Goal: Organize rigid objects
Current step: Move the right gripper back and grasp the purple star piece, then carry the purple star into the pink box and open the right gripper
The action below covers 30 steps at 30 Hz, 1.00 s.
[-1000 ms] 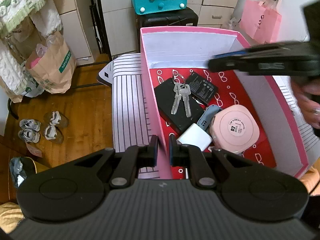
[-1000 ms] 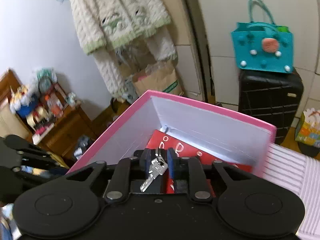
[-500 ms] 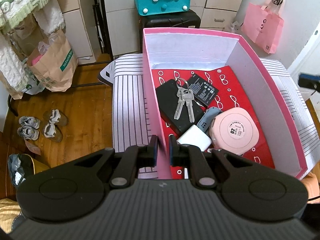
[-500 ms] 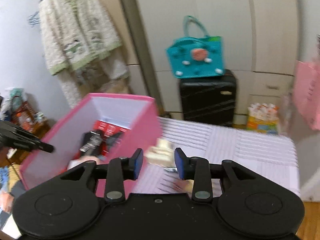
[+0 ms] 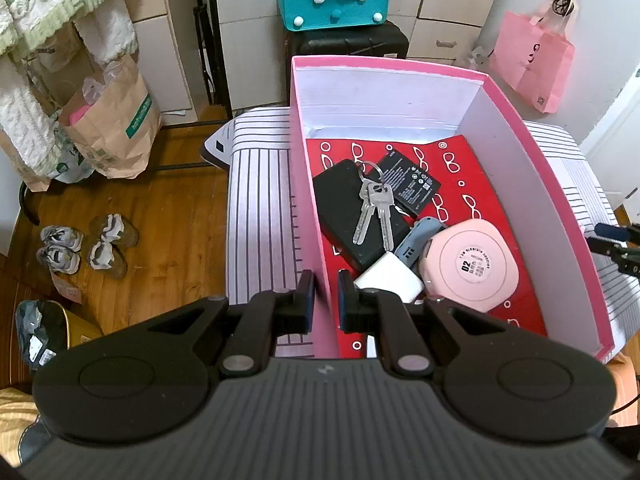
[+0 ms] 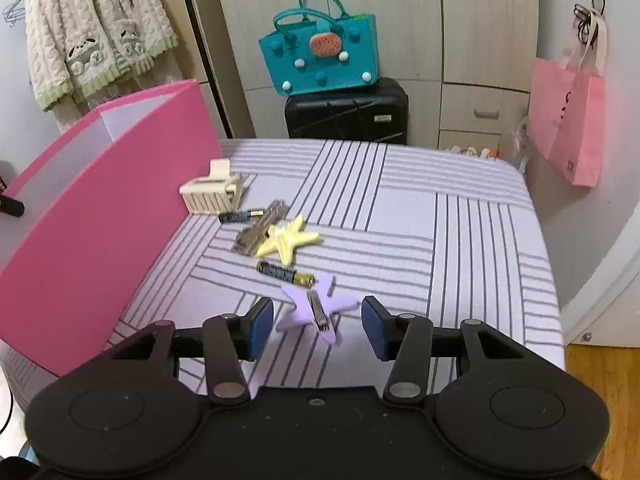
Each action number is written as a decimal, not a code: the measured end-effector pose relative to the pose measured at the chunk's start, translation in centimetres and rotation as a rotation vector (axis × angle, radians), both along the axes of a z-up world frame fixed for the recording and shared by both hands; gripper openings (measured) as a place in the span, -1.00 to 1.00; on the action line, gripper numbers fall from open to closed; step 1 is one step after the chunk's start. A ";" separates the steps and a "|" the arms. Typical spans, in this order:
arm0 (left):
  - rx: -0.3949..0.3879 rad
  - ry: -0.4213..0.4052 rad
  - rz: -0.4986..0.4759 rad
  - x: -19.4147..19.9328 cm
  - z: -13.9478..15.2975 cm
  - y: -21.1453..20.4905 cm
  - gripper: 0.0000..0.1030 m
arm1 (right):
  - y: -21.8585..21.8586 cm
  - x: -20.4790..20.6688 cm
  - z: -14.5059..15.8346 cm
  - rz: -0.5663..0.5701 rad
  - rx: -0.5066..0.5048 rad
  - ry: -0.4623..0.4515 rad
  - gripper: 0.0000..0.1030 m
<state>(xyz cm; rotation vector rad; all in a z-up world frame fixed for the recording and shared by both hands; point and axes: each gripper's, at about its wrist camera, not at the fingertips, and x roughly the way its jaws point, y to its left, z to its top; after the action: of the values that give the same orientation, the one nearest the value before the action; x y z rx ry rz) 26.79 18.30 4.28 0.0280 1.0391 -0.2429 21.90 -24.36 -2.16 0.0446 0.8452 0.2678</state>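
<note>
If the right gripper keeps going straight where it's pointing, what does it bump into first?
Probably the purple star clip. It lies on the striped cloth right ahead of the right gripper, whose opening jaws hold nothing. Depth is hard to judge.

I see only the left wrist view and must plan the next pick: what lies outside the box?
Observer: On the striped cloth beside the box lie a cream clip, two batteries, some metal keys, a yellow star and a purple star.
Operator: Which is nearest the right gripper?
Observer: The purple star. It shows between the opening jaws, and nothing is gripped.
Operator: Anything on that star?
Observer: A small metal clipper lies across it.
</note>
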 end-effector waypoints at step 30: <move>0.089 0.015 -0.101 -0.4 -1.2 -0.9 -0.80 | 4.7 0.5 5.2 0.097 0.028 -0.132 0.00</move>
<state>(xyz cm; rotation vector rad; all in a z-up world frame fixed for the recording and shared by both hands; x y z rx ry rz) 26.34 17.36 3.05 0.1599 1.0640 -0.2883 22.39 -19.68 3.08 0.0122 0.7131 0.3694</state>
